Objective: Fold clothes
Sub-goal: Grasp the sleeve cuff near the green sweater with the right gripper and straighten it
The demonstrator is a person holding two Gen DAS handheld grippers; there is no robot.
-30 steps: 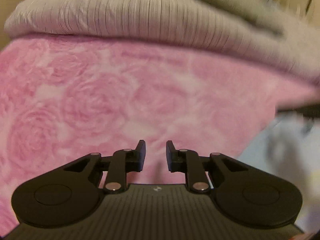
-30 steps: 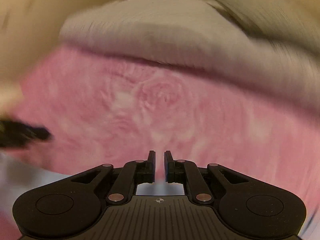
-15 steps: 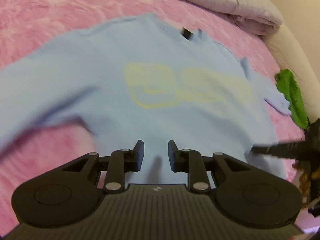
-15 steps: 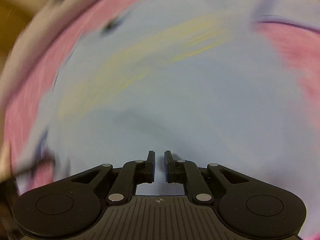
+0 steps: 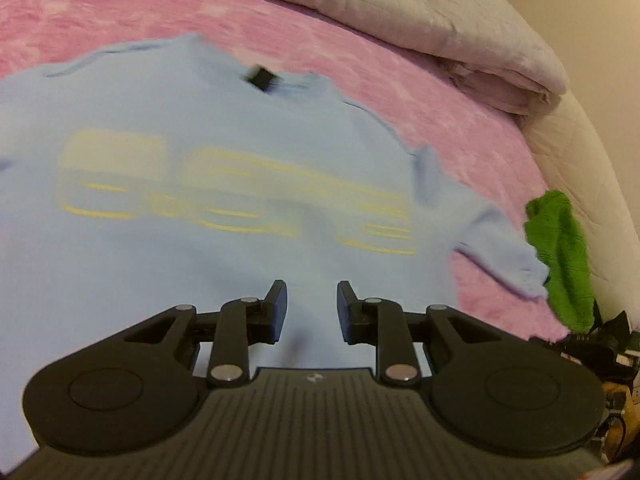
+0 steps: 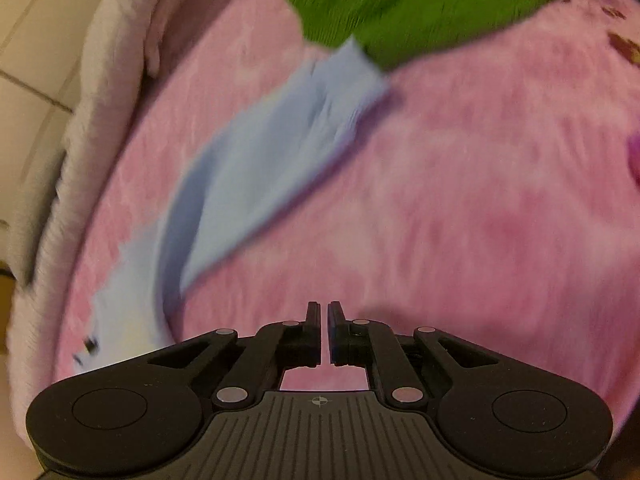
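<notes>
Sweatshirt (image 5: pixel 224 264), light blue, long-sleeved: lies front up and spread flat on the pink rose-patterned fleece blanket (image 5: pixel 460 128), collar toward the far side, a small dark neck label (image 5: pixel 262 77) at the collar. Pale yellow outlined print across the chest, blurred past reading. Fabric looks soft, matte, thick-knit, with ribbed cuffs. One sleeve (image 6: pixel 280 152) runs out sideways, its cuff touching a green knitted garment (image 6: pixel 420 4).

Left gripper (image 5: pixel 311 306): hovers over the lower body of the sweatshirt, jaws part-way apart with nothing between them.

Right gripper (image 6: pixel 324 332): over bare blanket just beside the outstretched sleeve, jaws clenched almost together, empty.

Step, as judged: no fold made yet; both tools appear to be taking position for the first one, likely the sleeve side. Next move calls for the right jaws to part and pinch the cuff or sleeve edge, then carry it across the chest.

Also present: grey-lilac quilted cover (image 5: pixel 420 12), folded in a bulky roll along the far edge of the blanket.
</notes>
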